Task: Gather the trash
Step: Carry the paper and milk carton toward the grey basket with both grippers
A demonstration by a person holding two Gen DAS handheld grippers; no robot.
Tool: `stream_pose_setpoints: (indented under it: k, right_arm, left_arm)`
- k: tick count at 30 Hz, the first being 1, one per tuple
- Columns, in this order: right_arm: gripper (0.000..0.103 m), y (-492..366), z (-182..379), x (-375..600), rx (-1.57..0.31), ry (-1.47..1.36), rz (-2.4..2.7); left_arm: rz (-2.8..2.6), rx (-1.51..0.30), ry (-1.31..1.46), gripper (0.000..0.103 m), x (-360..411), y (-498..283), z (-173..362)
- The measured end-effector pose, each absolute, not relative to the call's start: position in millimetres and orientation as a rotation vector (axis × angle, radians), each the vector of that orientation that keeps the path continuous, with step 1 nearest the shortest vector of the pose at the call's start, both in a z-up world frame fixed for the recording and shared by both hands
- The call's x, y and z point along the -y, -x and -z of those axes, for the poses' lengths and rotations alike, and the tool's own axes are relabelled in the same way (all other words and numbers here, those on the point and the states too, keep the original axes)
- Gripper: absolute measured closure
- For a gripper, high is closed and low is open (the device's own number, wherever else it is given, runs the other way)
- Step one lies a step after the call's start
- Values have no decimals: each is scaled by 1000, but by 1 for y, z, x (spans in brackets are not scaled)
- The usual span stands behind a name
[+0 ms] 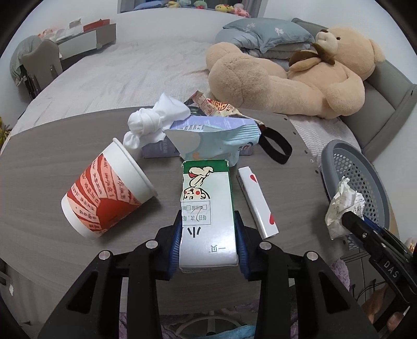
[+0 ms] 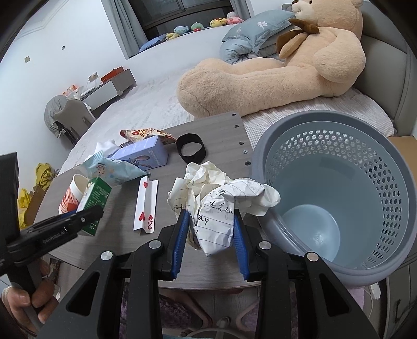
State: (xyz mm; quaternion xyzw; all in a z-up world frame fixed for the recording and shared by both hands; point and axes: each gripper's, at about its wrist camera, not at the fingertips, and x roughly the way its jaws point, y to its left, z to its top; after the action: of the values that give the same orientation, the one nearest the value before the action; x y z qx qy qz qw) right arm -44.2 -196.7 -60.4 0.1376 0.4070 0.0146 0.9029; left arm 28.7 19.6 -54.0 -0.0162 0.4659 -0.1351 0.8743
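1. Now the left hand-held gripper point(image 1: 208, 245) is clenched on a green-and-white carton point(image 1: 207, 208) at lower centre, above the bench point(image 1: 39, 208).
2. Right hand-held gripper point(image 2: 209, 234) grasps crumpled paper point(image 2: 219, 198), centre frame, just beside the grey basket point(image 2: 391, 161).

A home bedroom: a wide bed point(image 1: 135, 75) with a grey padded headboard point(image 1: 391, 86), a blue-grey flowered pillow point(image 1: 265, 31), a big tan teddy bear point(image 1: 294, 75) lying on it, small plush toys point(image 2: 206, 24) along the windowsill.
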Motion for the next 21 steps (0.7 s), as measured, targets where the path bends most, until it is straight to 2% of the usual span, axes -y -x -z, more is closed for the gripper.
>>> stream_pose_setpoints:
  k: [21]
  right_arm:
    - [70, 47, 55, 200, -821, -289, -31]
  left_arm:
    - [247, -812, 25, 68, -29, -31, -12]
